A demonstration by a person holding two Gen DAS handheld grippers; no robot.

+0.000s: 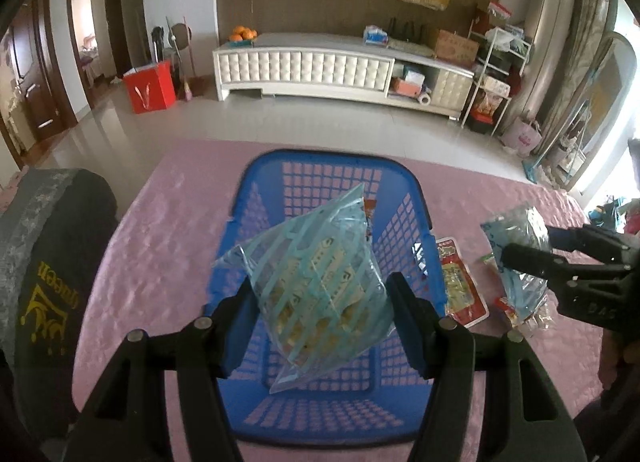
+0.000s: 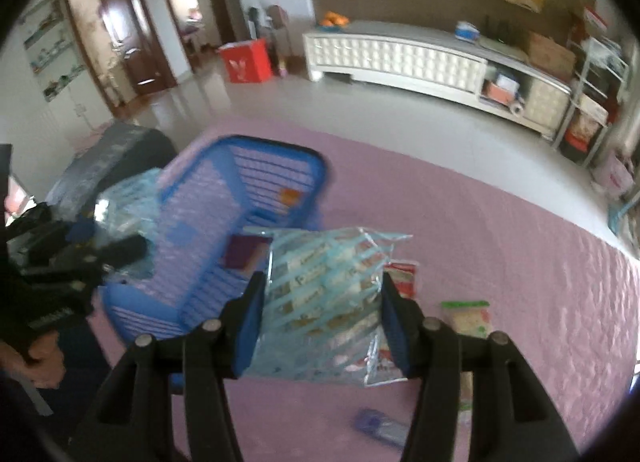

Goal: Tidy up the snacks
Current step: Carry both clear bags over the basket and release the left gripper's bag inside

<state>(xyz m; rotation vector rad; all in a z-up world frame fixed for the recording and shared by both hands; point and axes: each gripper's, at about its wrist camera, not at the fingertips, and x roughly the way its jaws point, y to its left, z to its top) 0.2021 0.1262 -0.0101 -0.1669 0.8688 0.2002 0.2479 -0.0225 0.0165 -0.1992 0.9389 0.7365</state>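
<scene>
A blue plastic basket (image 1: pixel 328 156) stands on the pink tablecloth. My left gripper (image 1: pixel 320 282) is shut on a clear bag with light blue stripes (image 1: pixel 316 246) full of small biscuits, and holds it tilted above the basket's inside. My right gripper (image 2: pixel 323 282) is shut on a second blue-striped bag (image 2: pixel 320 262), held in the air over the table just right of the basket (image 2: pixel 280 144). In the left wrist view the right gripper (image 1: pixel 528 246) and its bag (image 1: pixel 516 226) show at the right. In the right wrist view the left gripper (image 2: pixel 112 240) shows at the left.
A red snack packet (image 1: pixel 460 282) lies on the cloth right of the basket. A green-topped packet (image 2: pixel 468 316) and a purple one (image 2: pixel 380 426) lie nearer. Two small packets (image 2: pixel 244 252) are inside the basket. A black cushioned seat back (image 1: pixel 52 262) stands at the left.
</scene>
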